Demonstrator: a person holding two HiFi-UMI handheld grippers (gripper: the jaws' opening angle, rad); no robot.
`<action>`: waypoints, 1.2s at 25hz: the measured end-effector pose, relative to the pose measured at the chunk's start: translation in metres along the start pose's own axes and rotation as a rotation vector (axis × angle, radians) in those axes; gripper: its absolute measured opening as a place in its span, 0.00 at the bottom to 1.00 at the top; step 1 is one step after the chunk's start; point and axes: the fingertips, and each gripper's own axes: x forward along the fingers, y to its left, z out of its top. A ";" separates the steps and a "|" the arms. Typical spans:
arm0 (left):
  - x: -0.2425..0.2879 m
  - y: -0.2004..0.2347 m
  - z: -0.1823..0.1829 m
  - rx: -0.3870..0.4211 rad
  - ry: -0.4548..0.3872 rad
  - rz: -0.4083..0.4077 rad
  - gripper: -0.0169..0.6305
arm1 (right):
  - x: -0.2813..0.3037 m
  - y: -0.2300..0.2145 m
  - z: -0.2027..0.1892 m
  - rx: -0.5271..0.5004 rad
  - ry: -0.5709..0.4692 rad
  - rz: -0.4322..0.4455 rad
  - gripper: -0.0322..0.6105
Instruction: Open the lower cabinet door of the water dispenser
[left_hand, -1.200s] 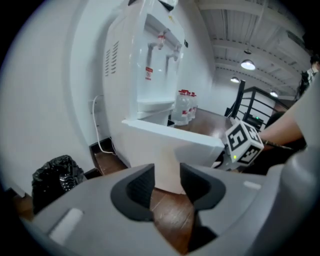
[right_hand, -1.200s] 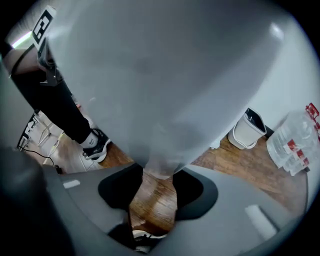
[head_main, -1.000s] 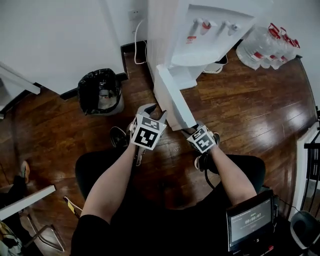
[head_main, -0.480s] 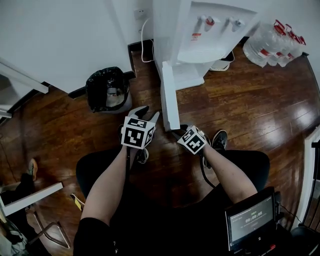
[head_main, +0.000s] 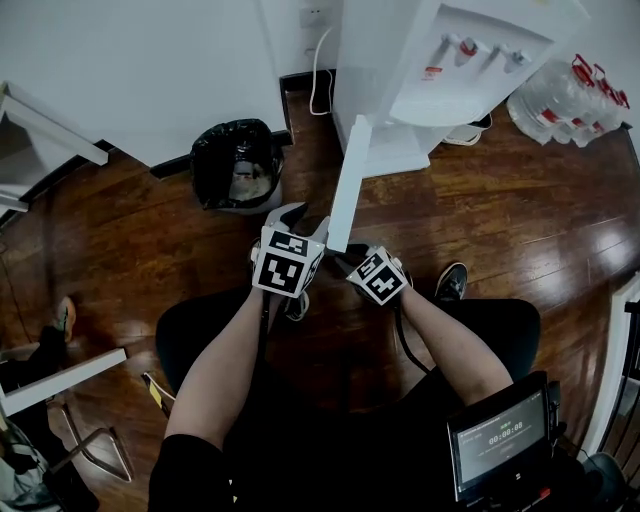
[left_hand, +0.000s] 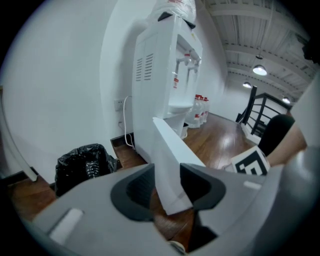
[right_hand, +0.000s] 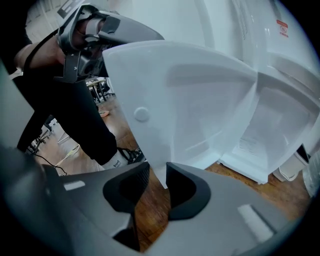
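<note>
Lower cabinet door (head_main: 345, 180) of the white water dispenser (head_main: 440, 60): swung wide open, standing out edge-on from the dispenser's base toward the person, with the white cabinet interior bared in the right gripper view. Underneath everything, a dark wooden floor (head_main: 520, 230). Behind the dispenser, a white wall (head_main: 150, 60). Left of the dispenser and close to the wall, a bin lined with a black bag (head_main: 235, 165). On the floor to the dispenser's right, a cluster of large clear water bottles (head_main: 570, 100). Low at the right of the head view, a small lit screen (head_main: 500, 438). Left gripper (left_hand: 167, 175) at the door's free lower corner, fingers clamped on the panel, one pad against each face. Right gripper (right_hand: 158, 176) just beside it at the same corner, fingers just now closing and only a narrow gap apart, the door's bottom corner at their tips but not gripped, floor showing through the gap. Near the right gripper, a dark shoe (head_main: 452, 280). High on the wall, a socket (head_main: 313, 15), with a white cable (head_main: 322, 65) running down beside the dispenser.
</note>
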 end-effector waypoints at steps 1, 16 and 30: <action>-0.001 0.003 -0.002 0.006 0.002 0.002 0.30 | 0.004 0.002 0.005 -0.003 -0.005 0.004 0.22; -0.024 0.037 -0.010 0.016 -0.032 0.041 0.30 | 0.048 0.018 0.061 0.060 -0.077 0.027 0.22; -0.052 0.066 0.009 -0.093 -0.117 0.077 0.30 | 0.073 0.016 0.085 0.086 -0.100 0.025 0.22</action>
